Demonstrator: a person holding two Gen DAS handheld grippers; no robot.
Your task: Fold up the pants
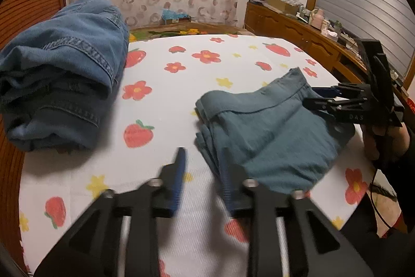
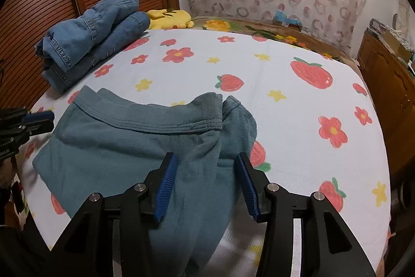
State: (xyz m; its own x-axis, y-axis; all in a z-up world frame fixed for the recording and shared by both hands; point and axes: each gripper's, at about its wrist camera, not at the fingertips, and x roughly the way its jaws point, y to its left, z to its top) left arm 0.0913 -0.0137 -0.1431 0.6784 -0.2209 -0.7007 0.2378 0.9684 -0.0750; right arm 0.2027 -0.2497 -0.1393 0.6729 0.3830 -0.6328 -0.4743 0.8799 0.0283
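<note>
The folded teal pants (image 2: 135,144) lay on the strawberry-print bedsheet (image 2: 285,100). The right tongs (image 2: 207,183) hovered released over them; the left tongs (image 1: 202,173) stood released beside them. Folded jeans (image 1: 59,85) sat well apart.

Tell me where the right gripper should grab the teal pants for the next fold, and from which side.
Probably grip the teal pants at the near hem, which lies flat between the open fingers of the right gripper. Come in low from the near edge, along the sheet. The banded edge lies on the far side, so lifting the near end folds toward it.
</note>
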